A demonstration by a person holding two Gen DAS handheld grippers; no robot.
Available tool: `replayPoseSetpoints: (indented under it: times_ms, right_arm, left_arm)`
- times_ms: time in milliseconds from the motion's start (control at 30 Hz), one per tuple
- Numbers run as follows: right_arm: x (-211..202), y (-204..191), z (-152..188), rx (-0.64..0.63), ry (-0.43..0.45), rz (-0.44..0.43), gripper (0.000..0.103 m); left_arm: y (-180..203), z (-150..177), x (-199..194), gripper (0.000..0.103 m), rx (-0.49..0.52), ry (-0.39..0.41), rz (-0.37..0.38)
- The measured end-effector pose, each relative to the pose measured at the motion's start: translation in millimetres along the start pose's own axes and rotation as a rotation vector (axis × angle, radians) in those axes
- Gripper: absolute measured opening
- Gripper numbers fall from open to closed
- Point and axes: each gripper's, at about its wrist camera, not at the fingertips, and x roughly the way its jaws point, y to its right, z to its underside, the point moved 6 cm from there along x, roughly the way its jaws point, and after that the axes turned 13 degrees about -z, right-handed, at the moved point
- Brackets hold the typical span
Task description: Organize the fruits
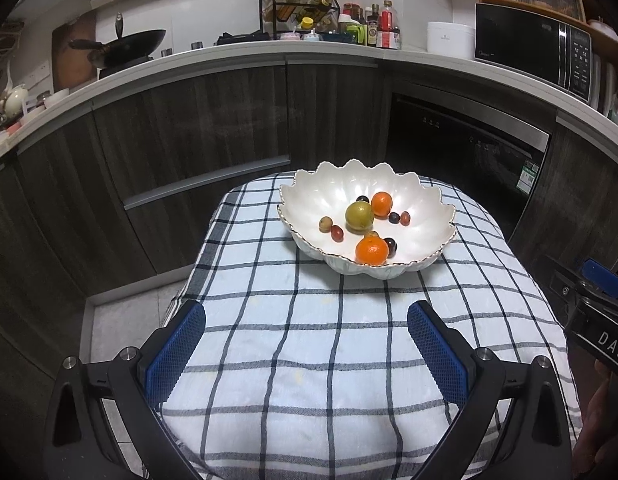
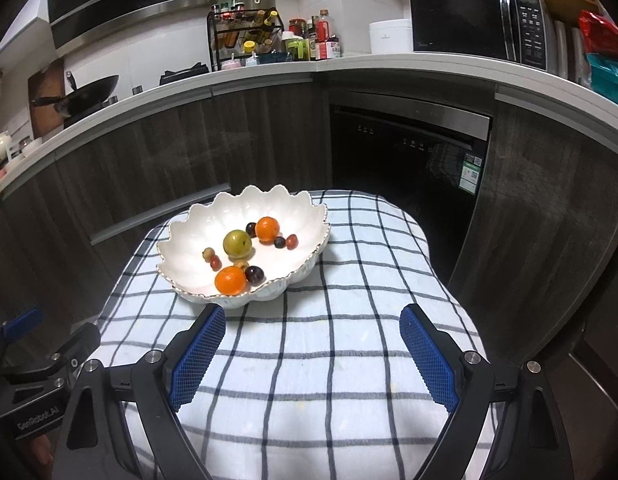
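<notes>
Beyond my spread, empty left gripper (image 1: 305, 344), only its camera catches the floor (image 1: 121, 320); my right gripper (image 2: 313, 348), equally spread, sees the red bag (image 2: 601, 36).

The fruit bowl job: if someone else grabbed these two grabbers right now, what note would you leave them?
Left gripper: open, empty, above the checked cloth.
Right gripper: open, empty, just short of the bowl.
White scalloped bowl sits on the cloth, holding two oranges, one green fruit and several small dark and reddish fruits.
Done: all visible fruit is in the bowl.
Left: none seen outside; check whether more sorting is wanted.
</notes>
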Motion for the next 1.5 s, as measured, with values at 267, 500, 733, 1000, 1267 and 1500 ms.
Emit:
replayPoseSetpoints:
  times_ms: [267,500,733,1000,1267,1500]
  right_arm:
    - [-14,-2,7,-0.013,0.016,0.014,0.09]
    - [-27,1,9,-0.01,0.033,0.037,0.09]
    - [-31,2,8,-0.009,0.046,0.05,0.09]
    - [-31,2,8,-0.012,0.047,0.052,0.09]
    - [-30,3,8,-0.007,0.044,0.05,0.09]
    - [-29,2,8,-0.007,0.04,0.049,0.09]
  left_arm:
    - [-5,6,-11,0.103,-0.013,0.008,-0.005]
    - [-4,7,-21,0.103,-0.004,0.04,-0.013]
    - [-5,5,-22,0.103,-0.01,0.045,-0.008]
    - [-5,6,-22,0.103,-0.011,0.043,-0.009]
    - [-5,6,-22,0.103,-0.01,0.043,-0.007]
    - [-5,5,-23,0.103,-0.012,0.05,-0.015]
